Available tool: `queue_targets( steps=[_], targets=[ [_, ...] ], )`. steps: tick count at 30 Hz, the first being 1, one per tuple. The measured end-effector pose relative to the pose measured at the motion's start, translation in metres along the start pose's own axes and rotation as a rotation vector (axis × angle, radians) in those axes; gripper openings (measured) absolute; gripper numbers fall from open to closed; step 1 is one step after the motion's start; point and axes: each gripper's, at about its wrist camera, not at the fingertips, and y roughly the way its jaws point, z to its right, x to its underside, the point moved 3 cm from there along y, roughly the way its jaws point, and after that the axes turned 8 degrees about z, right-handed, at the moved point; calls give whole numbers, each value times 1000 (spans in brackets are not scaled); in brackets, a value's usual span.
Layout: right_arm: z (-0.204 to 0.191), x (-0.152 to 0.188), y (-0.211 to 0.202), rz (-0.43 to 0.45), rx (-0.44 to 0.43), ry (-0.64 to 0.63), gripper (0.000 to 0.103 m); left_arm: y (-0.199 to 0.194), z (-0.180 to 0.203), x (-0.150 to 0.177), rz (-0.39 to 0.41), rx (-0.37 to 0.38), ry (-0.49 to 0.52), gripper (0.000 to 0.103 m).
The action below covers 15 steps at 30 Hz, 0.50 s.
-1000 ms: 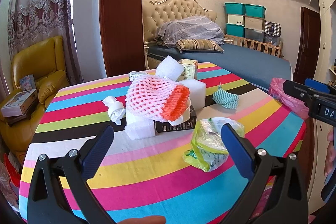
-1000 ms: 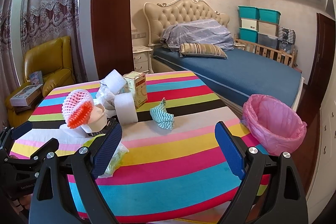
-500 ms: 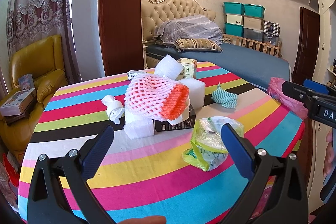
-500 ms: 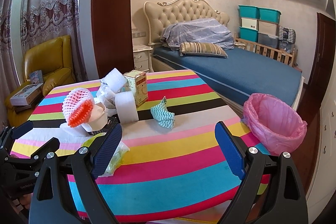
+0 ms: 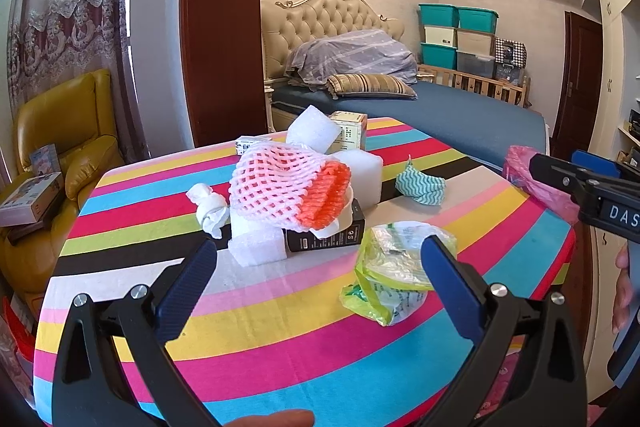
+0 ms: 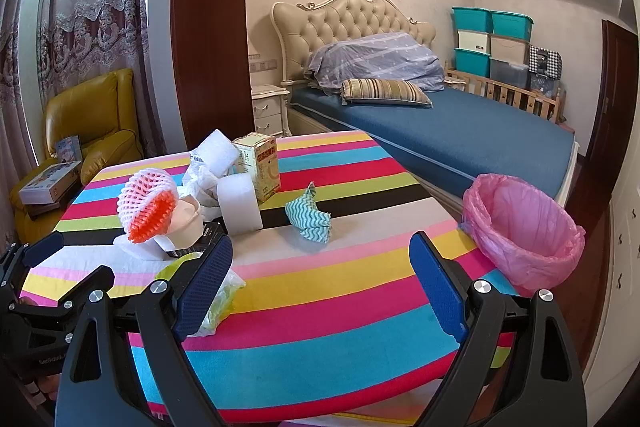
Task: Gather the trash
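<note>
Trash lies heaped on the striped tablecloth (image 5: 248,311): pink foam fruit net (image 5: 280,189), white foam blocks (image 5: 258,247), black box (image 5: 324,239), and nearer, a crumpled green plastic bag (image 5: 386,275). Left gripper (image 5: 318,279) and right gripper (image 6: 320,283) both gape wide, holding nothing. Right of the table stands a pink-lined bin (image 6: 524,227).

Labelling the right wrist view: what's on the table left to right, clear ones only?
Pink foam net → white foam block → yellow carton → teal zigzag cloth → pink-lined bin at the table's right edge.
</note>
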Motion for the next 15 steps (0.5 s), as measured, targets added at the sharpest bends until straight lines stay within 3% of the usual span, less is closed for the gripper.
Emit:
queue_targets(
  steps=[15],
  targets=[
    [1,2,0,-3,0,3,85,0,1,0,0,3,-1,99]
  ],
)
